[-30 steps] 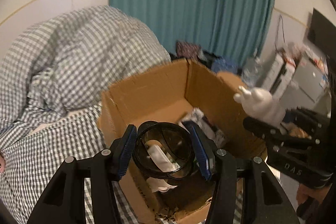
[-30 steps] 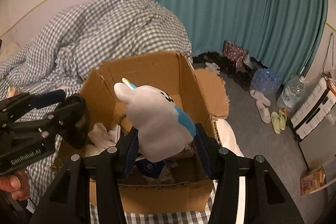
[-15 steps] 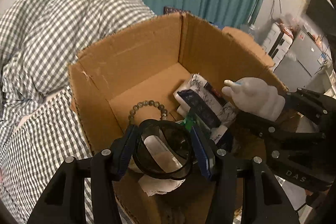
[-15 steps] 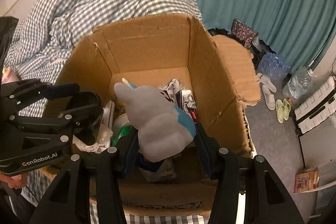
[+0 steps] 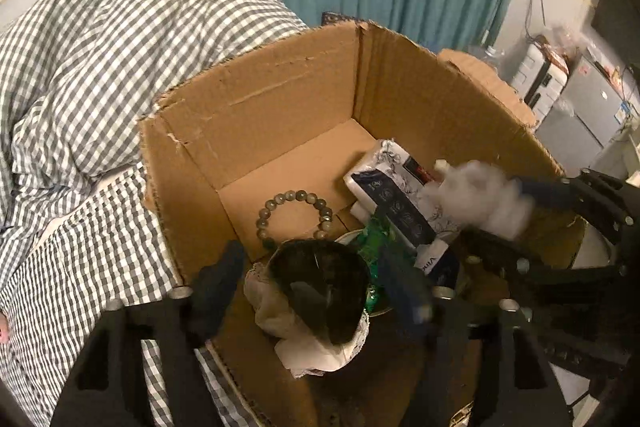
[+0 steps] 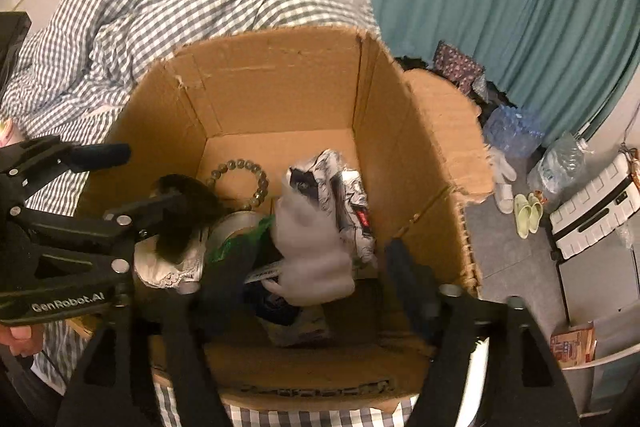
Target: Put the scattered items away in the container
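Plainly the toy (image 6: 312,255), a soft white plush, sits low in the box (image 6: 280,39), blurred, between the fingers of the right gripper (image 6: 320,275). That gripper is spread wide and grips nothing, with a gap showing on each side of the plush. I judge the toy light and squashy. It will not break, and the belly is the place to pinch it if it needs shifting.

At 9 o'clock from the toy lies the cup (image 5: 320,291), dark and see-through, tipped on its side on a lace cloth (image 5: 308,351). The left gripper (image 5: 310,291) stands wide apart around it, and the pads seem to be clear of the cup's wall. It looks stiff, smooth and likely slippery, so a hold across the rim would suit it best.

Packs of tissue (image 5: 396,195) lean at the toy's 12 o'clock, with a green wrapper (image 5: 374,239) between toy and cup. A bead bracelet (image 5: 294,215) lies on the bare floor of the box at 11 o'clock.

Room is tight near the front, where both grippers crowd the near wall and stand close to each other. The far half of the box is open. The walls stand tall and the right flap is torn and bent outward, so straight up looks the safest way out. A checked duvet (image 5: 100,47) heaps beyond the box at 10 o'clock.
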{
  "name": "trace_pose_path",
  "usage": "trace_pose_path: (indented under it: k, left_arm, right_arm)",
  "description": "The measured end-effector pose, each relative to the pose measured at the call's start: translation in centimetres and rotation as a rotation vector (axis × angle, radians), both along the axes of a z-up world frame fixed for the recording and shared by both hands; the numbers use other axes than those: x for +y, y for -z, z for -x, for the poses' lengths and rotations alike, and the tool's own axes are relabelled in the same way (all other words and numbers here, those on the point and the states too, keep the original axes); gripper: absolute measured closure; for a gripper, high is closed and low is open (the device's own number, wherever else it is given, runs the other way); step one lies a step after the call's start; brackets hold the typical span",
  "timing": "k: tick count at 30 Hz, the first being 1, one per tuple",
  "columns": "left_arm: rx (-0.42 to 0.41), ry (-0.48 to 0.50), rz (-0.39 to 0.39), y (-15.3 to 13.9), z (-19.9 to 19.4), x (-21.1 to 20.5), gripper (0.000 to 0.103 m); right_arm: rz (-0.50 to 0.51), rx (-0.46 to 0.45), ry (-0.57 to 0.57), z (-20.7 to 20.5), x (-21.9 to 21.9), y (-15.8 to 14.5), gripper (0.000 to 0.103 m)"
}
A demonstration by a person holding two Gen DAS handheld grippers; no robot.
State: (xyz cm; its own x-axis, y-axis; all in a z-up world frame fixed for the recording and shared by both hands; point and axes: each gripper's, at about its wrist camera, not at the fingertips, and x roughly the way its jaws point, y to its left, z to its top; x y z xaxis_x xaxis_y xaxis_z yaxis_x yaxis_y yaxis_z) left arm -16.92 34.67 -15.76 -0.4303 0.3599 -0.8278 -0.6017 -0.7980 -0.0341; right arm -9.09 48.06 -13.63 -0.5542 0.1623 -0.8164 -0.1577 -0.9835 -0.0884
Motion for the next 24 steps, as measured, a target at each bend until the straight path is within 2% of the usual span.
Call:
trace_pose_path:
  k: [3,7,10,16,21,24]
  left_arm:
    - [0.014,-0.019,-0.020,-0.8,0.1,-0.6,0.021]
    - [0.047,-0.045,-0.043,-2.1,-0.2,-1.4,0.019]
    - [0.074,-0.064,-0.061,-3.1,-0.6,-2.0,0.010]
    - [0.129,-0.101,-0.104,-5.6,-1.7,-3.5,0.009]
    - [0.128,-0.124,-0.173,-7.7,-2.8,-5.7,0.009]
    - [0.159,-0.153,-0.196,-9.1,-3.6,-7.3,0.006]
  right_arm:
    - [-0.007,0.024,0.006,-0.2,-0.2,-0.9,0.028]
    - [-0.022,0.061,0.012,-0.7,-0.6,-2.2,0.027]
    - [-0.028,0.094,0.019,-1.2,-0.9,-3.1,0.024]
    - [-0.023,0.179,0.041,-2.9,-1.4,-5.5,0.019]
    - [-0.024,0.259,0.053,-4.2,-2.4,-7.7,0.015]
    - [-0.024,0.300,0.052,-5.0,-3.2,-8.8,0.012]
